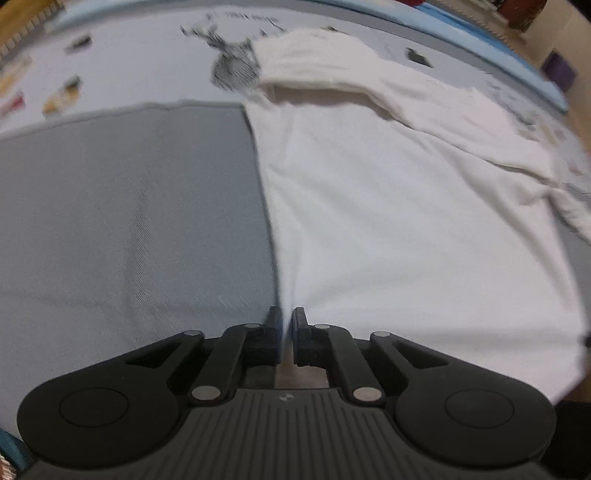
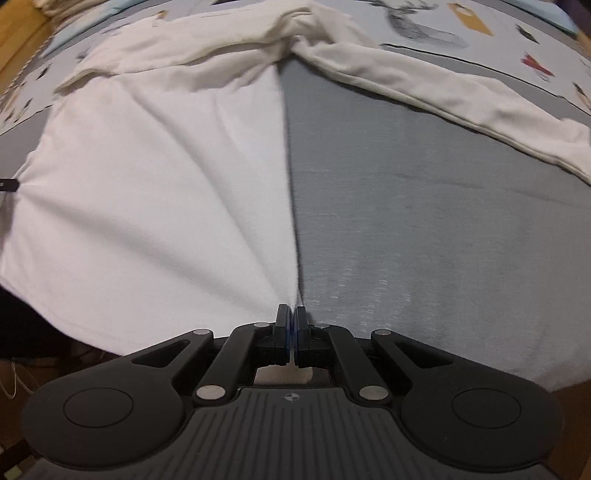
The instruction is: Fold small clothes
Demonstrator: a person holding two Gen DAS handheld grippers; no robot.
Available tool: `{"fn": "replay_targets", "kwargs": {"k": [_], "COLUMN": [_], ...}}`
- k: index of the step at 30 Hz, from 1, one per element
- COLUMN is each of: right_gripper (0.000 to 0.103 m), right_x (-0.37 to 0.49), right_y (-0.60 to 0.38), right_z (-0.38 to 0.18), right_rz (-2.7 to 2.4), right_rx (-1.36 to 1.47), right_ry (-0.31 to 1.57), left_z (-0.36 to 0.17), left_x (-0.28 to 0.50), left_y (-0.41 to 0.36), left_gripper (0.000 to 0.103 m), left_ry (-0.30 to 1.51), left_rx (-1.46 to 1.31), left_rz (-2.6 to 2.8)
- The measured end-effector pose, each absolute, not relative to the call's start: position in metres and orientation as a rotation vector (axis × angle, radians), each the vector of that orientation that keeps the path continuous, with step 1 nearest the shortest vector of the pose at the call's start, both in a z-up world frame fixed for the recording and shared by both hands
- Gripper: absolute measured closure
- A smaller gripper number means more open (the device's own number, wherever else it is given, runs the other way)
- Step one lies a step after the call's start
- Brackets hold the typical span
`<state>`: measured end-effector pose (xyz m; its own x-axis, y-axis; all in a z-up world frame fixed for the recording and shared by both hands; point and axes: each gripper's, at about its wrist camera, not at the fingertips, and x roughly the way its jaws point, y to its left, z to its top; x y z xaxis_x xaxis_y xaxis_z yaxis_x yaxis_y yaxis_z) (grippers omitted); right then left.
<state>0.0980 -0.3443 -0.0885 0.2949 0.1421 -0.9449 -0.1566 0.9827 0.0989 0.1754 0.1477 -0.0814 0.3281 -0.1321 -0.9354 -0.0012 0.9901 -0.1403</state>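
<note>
Nearest in the left wrist view, the left gripper (image 1: 287, 317) has its jaws drawn close, pinching a corner of the white shirt (image 1: 388, 221) along its near hem. In the right wrist view the right gripper (image 2: 291, 314) is pressed together on the opposite near corner of the same white shirt (image 2: 147, 192). The cloth fans out from each pinch in taut creases and spreads flat over a grey mat (image 1: 129, 206), which lies bare beside the garment in both views (image 2: 424, 221). Farther out, one long sleeve (image 2: 461, 99) trails across the grey mat, apart from the body, and the other sleeve (image 1: 332, 62) lies bunched near the collar end. Beyond that is a pale printed sheet (image 1: 147, 62) with a drawn deer (image 2: 417, 26).
</note>
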Motion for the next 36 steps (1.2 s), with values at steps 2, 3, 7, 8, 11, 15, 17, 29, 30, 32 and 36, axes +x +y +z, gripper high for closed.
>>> {"fn": "replay_targets", "kwargs": {"k": [2, 3, 7, 8, 11, 15, 17, 29, 30, 32, 36], "right_gripper": [0.072, 0.067, 0.064, 0.064, 0.072, 0.103, 0.103, 0.101, 0.102, 0.103, 0.103], "right_x": [0.102, 0.104, 0.111, 0.116, 0.117, 0.114, 0.114, 0.118, 0.116, 0.113, 0.108], "right_y": [-0.342, -0.342, -0.345, -0.347, -0.343, -0.337, -0.341, -0.324, -0.32, -0.315, -0.324], "right_z": [-0.086, -0.085, -0.087, -0.09, -0.091, -0.087, -0.089, -0.093, -0.095, -0.092, -0.088], "right_rz": [0.184, 0.176, 0.147, 0.144, 0.167, 0.213, 0.189, 0.24, 0.255, 0.283, 0.273], "right_rx": [-0.031, -0.028, -0.013, -0.013, -0.021, -0.013, 0.003, -0.046, -0.085, -0.115, -0.117], "right_ry": [1.24, 1.232, 1.241, 1.246, 1.249, 1.242, 1.268, 1.314, 1.325, 1.315, 1.317], "left_z": [-0.082, -0.084, -0.091, -0.091, -0.09, -0.086, -0.088, -0.084, -0.093, -0.089, -0.048], "left_x": [0.166, 0.161, 0.137, 0.131, 0.119, 0.104, 0.099, 0.112, 0.108, 0.108, 0.117], "left_y": [0.147, 0.145, 0.138, 0.135, 0.136, 0.143, 0.14, 0.13, 0.124, 0.109, 0.091], "left_gripper": [0.066, 0.06, 0.06, 0.061, 0.094, 0.098, 0.099, 0.089, 0.089, 0.088, 0.076], "left_ry": [1.259, 1.272, 1.33, 1.33, 1.338, 1.317, 1.314, 1.36, 1.406, 1.403, 1.297], "left_rx": [-0.133, -0.13, -0.067, -0.03, 0.034, 0.135, 0.207, 0.104, 0.173, 0.258, 0.2], "left_rz": [-0.132, -0.156, -0.217, -0.235, -0.267, -0.275, -0.268, -0.304, -0.296, -0.304, -0.341]}}
